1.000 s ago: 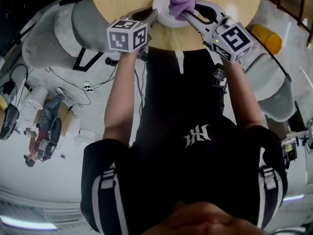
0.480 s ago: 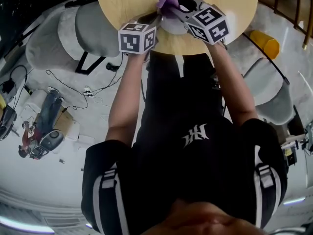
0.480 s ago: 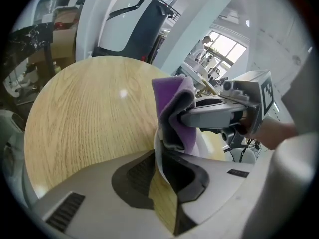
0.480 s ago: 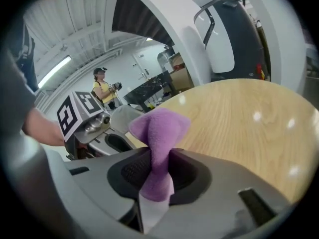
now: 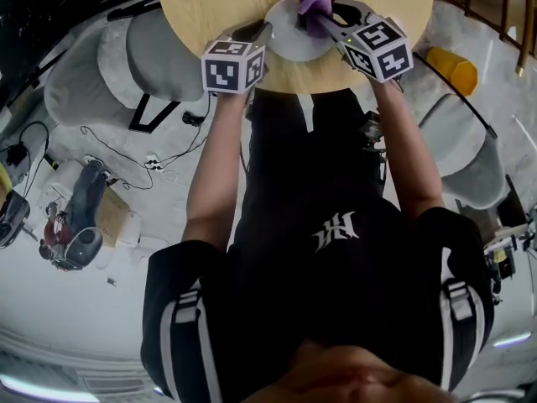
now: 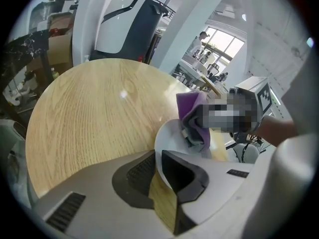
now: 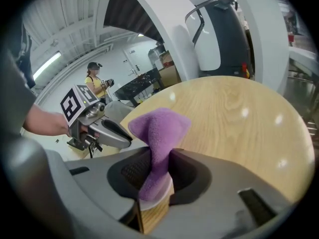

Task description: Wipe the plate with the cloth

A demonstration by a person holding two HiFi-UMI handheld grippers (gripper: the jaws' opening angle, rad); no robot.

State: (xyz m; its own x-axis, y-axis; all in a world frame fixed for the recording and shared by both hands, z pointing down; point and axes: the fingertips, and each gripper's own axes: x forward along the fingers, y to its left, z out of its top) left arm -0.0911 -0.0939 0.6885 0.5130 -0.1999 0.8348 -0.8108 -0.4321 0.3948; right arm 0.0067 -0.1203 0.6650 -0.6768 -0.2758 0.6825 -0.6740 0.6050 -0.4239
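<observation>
A round pale-wood table [image 5: 210, 7], plate [image 5: 294, 47] on it, among grey chairs [image 5: 155, 53].

No legible word, number or brand name was found in any view. The only letter-like mark was a white monogram emblem [image 5: 337, 231] on the chest of the person's black shirt [image 5: 277, 309], on the near side of the round wooden table [image 5: 210, 2]; its characters could not be read with certainty. At the table's near edge, the left cube [image 5: 232, 65] on the left gripper [image 5: 264, 32] and the right cube [image 5: 382, 50] on the right gripper [image 5: 323, 25] bore black-and-white square code markers, with no letters or digits.
</observation>
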